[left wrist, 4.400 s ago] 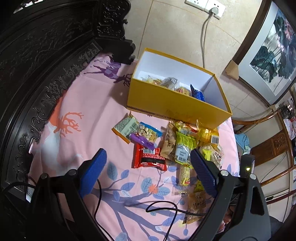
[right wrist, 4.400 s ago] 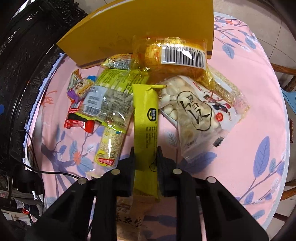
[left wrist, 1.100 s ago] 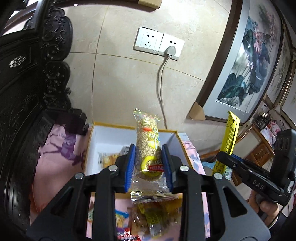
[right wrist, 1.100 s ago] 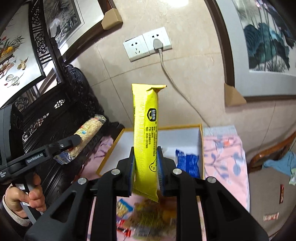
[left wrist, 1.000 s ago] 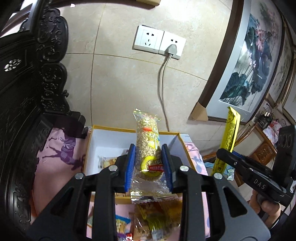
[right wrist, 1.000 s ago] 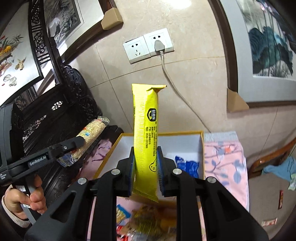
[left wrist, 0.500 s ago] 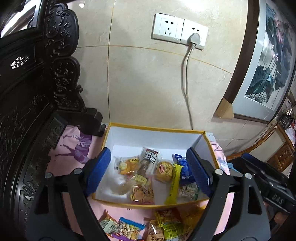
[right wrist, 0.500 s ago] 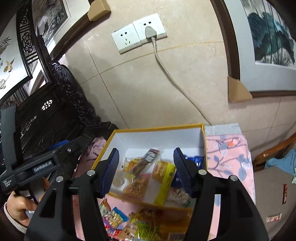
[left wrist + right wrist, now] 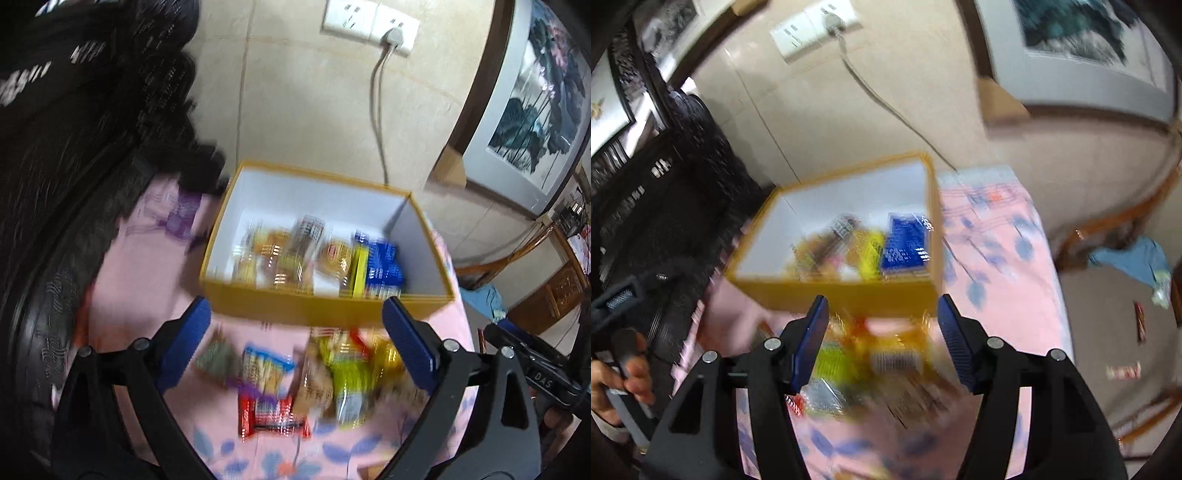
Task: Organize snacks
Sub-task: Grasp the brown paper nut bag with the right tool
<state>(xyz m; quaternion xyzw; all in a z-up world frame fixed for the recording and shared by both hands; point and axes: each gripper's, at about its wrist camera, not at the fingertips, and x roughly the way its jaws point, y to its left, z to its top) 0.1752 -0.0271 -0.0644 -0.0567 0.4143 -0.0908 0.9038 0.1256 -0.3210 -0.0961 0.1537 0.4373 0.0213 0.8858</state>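
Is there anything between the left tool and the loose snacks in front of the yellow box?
Nothing visible. The left tool is open and empty, and the loose snacks lie uncovered on the pink cloth just below it, in front of the yellow box.

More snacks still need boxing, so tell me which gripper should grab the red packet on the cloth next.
Left, probably. The left gripper is open, and the red packet lies between its fingers just ahead. The right gripper, also open, faces the yellow and green packets instead.
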